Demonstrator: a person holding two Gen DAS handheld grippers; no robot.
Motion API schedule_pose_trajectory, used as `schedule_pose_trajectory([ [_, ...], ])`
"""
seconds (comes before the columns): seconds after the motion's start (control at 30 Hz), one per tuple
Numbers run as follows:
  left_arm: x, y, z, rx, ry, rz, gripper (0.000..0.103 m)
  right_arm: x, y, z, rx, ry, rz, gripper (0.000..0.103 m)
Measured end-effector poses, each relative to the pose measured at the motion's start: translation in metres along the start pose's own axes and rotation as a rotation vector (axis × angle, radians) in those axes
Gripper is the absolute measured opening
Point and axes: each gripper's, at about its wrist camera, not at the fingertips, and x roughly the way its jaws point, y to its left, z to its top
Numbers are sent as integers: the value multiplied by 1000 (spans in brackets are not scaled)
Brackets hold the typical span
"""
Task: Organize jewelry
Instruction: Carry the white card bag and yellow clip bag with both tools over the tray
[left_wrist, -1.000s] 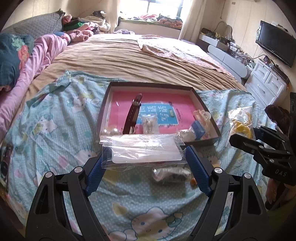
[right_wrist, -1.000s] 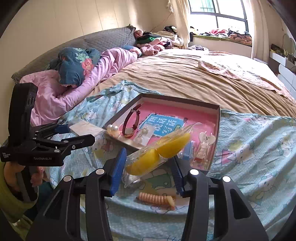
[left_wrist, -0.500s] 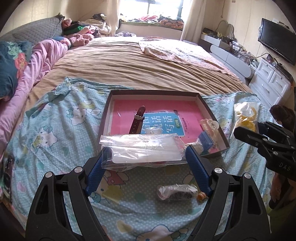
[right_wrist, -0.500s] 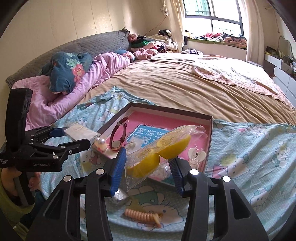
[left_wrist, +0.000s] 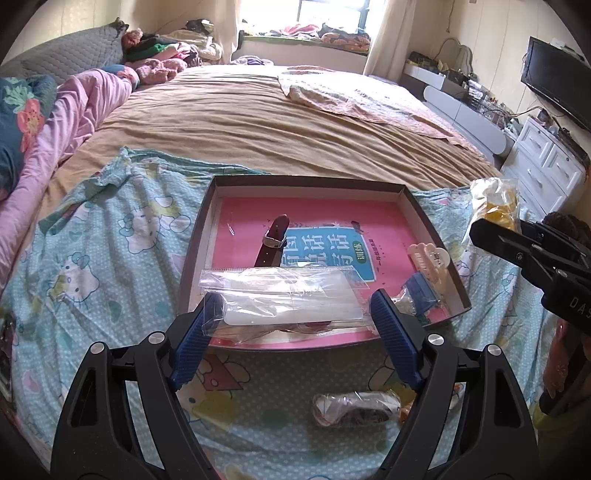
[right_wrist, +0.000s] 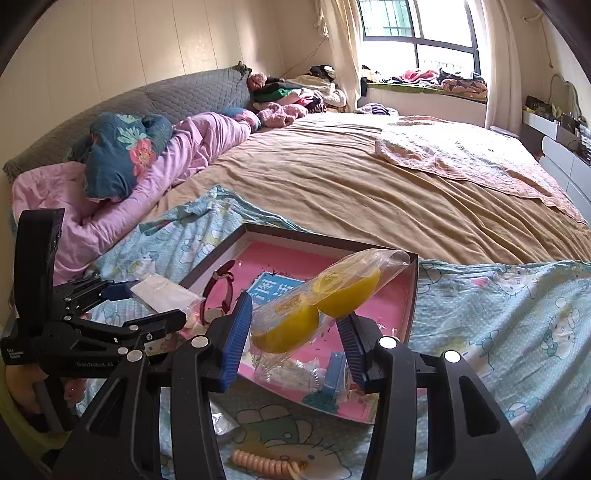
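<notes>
While the left gripper (left_wrist: 293, 314) clamps a clear plastic bag (left_wrist: 284, 301) with a white card inside, holding it flat over the near edge of the shallow box (left_wrist: 421, 214), a dark red watch strap (left_wrist: 273, 240) lies on the pink lining behind it. Farther right in the box sit a cream hair clip (left_wrist: 428, 258) and a blue clip (left_wrist: 421, 291). On the cartoon bedsheet (left_wrist: 103, 251) in front rests a small wrapped bundle (left_wrist: 354, 404). At the right, the right gripper (right_wrist: 295, 328) grips a clear bag of yellow pieces (right_wrist: 321, 302) above the box's near corner.
</notes>
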Motion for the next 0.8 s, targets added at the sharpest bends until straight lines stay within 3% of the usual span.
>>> schedule_pose_trajectory([
  [0.8, 45, 10, -6, -14, 78, 2, 75, 67, -13, -10, 1, 138, -37, 45],
])
